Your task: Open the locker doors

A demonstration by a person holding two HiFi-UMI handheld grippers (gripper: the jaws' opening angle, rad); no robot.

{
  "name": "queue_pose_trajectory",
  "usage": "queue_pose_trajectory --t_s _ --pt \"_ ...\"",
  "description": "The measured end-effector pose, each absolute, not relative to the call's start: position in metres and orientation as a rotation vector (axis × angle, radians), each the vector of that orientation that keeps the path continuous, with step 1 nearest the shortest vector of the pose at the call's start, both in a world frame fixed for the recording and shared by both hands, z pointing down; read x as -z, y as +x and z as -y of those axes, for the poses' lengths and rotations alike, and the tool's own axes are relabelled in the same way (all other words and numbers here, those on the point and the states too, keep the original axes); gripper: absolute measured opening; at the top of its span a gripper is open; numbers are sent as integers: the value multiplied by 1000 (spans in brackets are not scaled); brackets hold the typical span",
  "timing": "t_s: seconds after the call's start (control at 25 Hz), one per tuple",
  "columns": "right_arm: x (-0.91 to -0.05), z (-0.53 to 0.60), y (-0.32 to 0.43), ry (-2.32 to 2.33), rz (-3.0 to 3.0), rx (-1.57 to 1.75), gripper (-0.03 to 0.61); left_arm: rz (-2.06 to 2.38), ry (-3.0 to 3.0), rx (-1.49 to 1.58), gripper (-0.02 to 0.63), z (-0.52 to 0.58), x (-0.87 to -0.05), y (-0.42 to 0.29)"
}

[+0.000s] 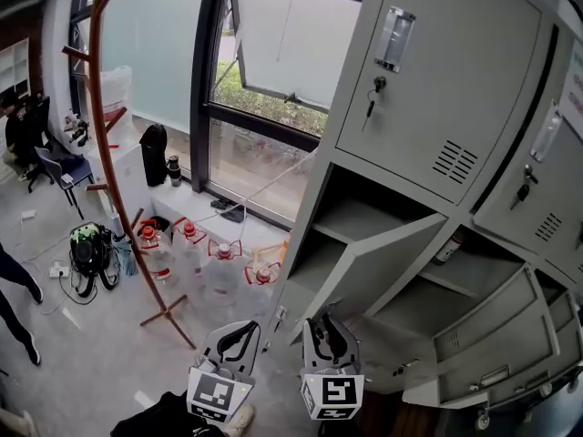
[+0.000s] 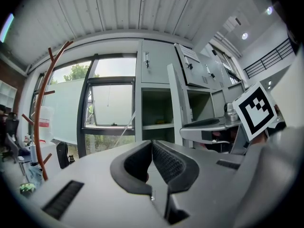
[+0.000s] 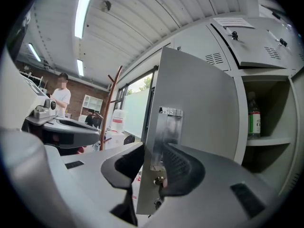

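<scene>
Matt metal locker door [image 3: 199, 103], shiny handle plate [image 3: 167, 127] (brushed steel)

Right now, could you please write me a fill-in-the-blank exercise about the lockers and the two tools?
The right tool is closed on an open locker door, while the left tool holds ____.
A ____ hangs from the lock of the closed upper door.
The water jugs on the floor have ____ caps.
Missing words: nothing; key; red.
</scene>
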State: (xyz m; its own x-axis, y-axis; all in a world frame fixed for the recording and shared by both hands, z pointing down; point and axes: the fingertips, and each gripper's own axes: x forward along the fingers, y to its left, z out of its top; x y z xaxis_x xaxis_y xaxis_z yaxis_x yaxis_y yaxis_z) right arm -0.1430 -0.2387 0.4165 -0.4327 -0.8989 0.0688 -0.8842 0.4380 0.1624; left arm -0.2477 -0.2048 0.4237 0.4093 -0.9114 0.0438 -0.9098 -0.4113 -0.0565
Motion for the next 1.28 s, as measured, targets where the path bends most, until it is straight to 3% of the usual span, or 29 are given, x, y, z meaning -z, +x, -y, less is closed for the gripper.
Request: queue_pose_trajectory --t_s 0.2,0.48,1.28 --pt "-418 213 -124 1623 2511 164 135 -1669 -2624 109 25 179 -424 -233" --pt "-420 181 -100 1686 2444 193 84 -1614 -2640 93 25 150 -419 -211" --pt "-420 134 -28 1878 2346 148 86 -1459 -2715 108 25 115 -421 -155"
